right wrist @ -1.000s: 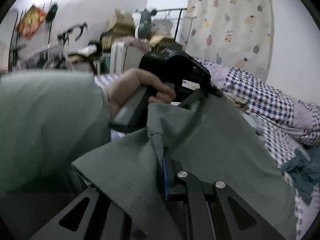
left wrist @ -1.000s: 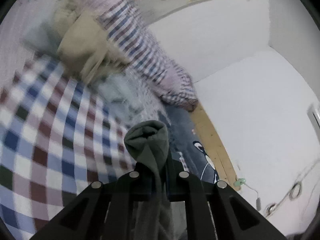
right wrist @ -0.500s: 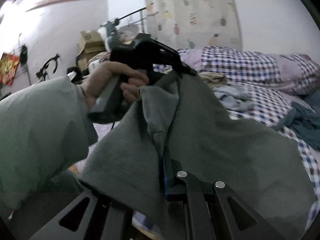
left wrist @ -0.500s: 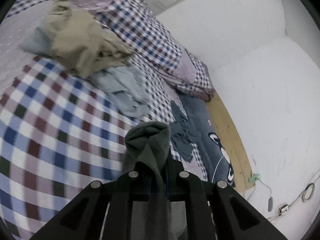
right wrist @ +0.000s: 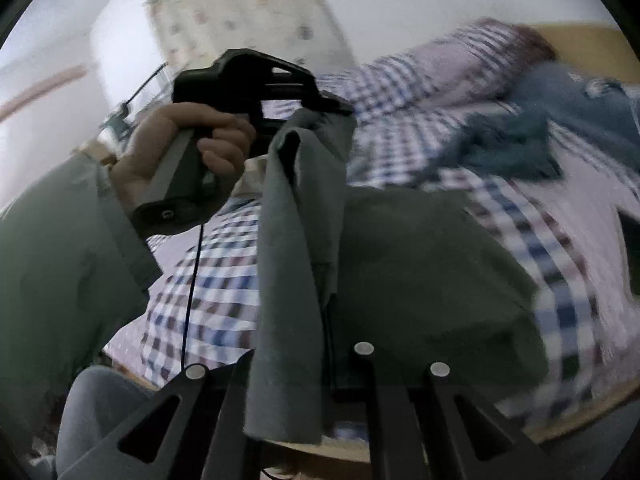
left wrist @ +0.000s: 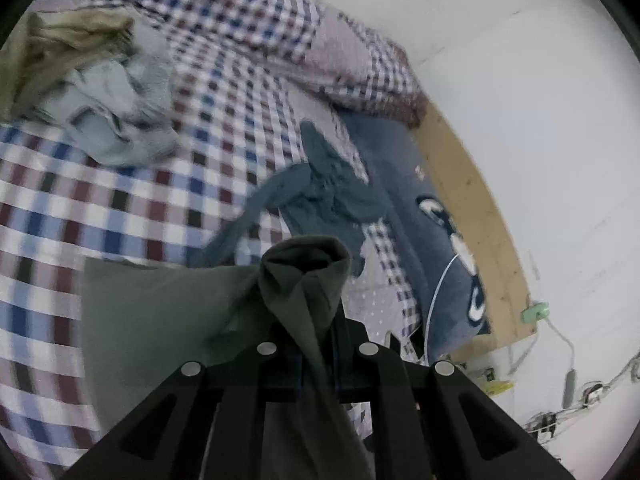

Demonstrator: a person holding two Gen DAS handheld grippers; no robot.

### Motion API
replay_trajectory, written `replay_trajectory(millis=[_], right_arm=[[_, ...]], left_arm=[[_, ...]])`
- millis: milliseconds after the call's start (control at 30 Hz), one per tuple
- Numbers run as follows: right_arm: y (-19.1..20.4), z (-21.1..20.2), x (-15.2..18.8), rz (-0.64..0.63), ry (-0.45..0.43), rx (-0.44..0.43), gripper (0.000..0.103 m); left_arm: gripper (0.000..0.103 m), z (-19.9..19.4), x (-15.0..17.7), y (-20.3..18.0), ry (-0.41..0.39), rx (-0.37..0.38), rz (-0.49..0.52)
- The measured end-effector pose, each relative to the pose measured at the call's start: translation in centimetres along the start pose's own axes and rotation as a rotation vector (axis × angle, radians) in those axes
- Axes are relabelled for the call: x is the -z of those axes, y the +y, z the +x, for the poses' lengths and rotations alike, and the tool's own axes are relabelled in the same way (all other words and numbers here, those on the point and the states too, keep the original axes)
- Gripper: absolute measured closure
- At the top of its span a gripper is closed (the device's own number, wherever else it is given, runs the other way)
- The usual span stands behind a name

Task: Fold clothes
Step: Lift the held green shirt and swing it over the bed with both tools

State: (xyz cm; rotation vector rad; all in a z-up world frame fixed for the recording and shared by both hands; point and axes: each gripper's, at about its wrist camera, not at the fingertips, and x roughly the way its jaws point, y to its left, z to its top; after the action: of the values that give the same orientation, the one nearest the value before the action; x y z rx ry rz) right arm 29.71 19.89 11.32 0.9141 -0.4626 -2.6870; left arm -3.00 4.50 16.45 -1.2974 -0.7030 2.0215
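Soft, even indoor light fills both views, dim and bluish, with no hard shadows or glare. The fisheye lens bends everything toward a black circular rim. Motion blur smears the checked bedspread [left wrist: 120, 200] in the left view; the right view is blurrier still, especially the curtain [right wrist: 248, 12] and pillow [right wrist: 480, 56].

The bed [left wrist: 120, 200] wears a checked sheet; on it lie a grey-green garment [left wrist: 152, 312] near, teal cloth [left wrist: 328, 188], pale-blue clothes [left wrist: 116, 120] and tan clothes [left wrist: 48, 52] far left.
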Motion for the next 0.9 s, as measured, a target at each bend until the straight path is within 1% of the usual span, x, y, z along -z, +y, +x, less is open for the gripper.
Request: replay_trajectory(millis=[133, 267, 333, 367, 400, 433, 467, 500, 533, 567, 600, 667, 700, 733, 800, 833, 900], right_arm=[[-4.1, 0.0, -0.1, 0.093, 0.02, 0.047, 0.098], [-7.5, 0.8, 0.7, 0.177, 0.083, 0.102, 0.097], [-9.3, 1.6, 1.2, 0.232, 0.133, 0.134, 0.093], [-10.0, 1.9, 1.5, 0.255, 0.157, 0.146, 0.091], [-10.7, 2.0, 1.7, 0.283, 0.176, 0.171, 0.09], [-11.5, 2.0, 1.9, 0.313, 0.193, 0.202, 0.089], [-12.0, 1.7, 1.9, 0.33, 0.194, 0.22, 0.087], [-12.4, 1.4, 1.9, 0.344, 0.19, 0.234, 0.081], [-12.9, 1.0, 1.8, 0.357, 0.185, 0.247, 0.078], [-13.2, 0.6, 1.7, 0.362, 0.175, 0.265, 0.077], [-13.5, 0.1, 1.4, 0.364, 0.162, 0.285, 0.076], [-14.3, -0.5, 0.6, 0.368, 0.141, 0.301, 0.075], [-14.4, -0.8, 0.2, 0.359, 0.13, 0.307, 0.075], [-14.5, -1.1, -0.2, 0.347, 0.118, 0.311, 0.074], [-14.5, -1.0, -1.3, 0.32, 0.106, 0.287, 0.073], [-14.4, -0.5, -2.0, 0.303, 0.109, 0.262, 0.07], [-14.3, 0.5, -3.4, 0.27, 0.115, 0.213, 0.063]], left_arm=[[0.095, 5.7, 0.2, -1.1, 0.055, -0.046, -0.02], [0.094, 10.9, 0.8, -0.9, 0.106, -0.137, -0.018], [0.088, 12.9, 1.1, -0.3, 0.139, -0.169, -0.034], [0.082, 13.7, 1.2, 0.0, 0.151, -0.175, -0.043], [0.071, 14.0, 1.2, 0.3, 0.151, -0.156, -0.053], [0.064, 13.7, 1.2, 0.4, 0.14, -0.127, -0.06], [0.049, 13.2, 1.0, 0.4, 0.121, -0.088, -0.066], [0.036, 12.1, 0.7, 0.6, 0.089, -0.035, -0.07], [0.032, 10.9, 0.3, 0.7, 0.061, -0.007, -0.071], [0.025, 9.4, -0.2, 0.9, 0.025, 0.018, -0.069], [0.021, 7.7, -0.7, 1.2, -0.013, 0.036, -0.063], [0.019, 3.8, -1.6, 2.4, -0.097, 0.041, -0.03], [0.018, 1.9, -2.0, 3.1, -0.133, 0.035, -0.012], [0.018, 0.5, -2.3, 3.9, -0.151, 0.014, 0.006], [0.018, -1.9, -2.8, 6.1, -0.174, -0.042, 0.037], [0.018, -2.6, -2.9, 7.0, -0.176, -0.067, 0.048], [0.018, -3.3, -2.7, 9.4, -0.14, -0.098, 0.064]])
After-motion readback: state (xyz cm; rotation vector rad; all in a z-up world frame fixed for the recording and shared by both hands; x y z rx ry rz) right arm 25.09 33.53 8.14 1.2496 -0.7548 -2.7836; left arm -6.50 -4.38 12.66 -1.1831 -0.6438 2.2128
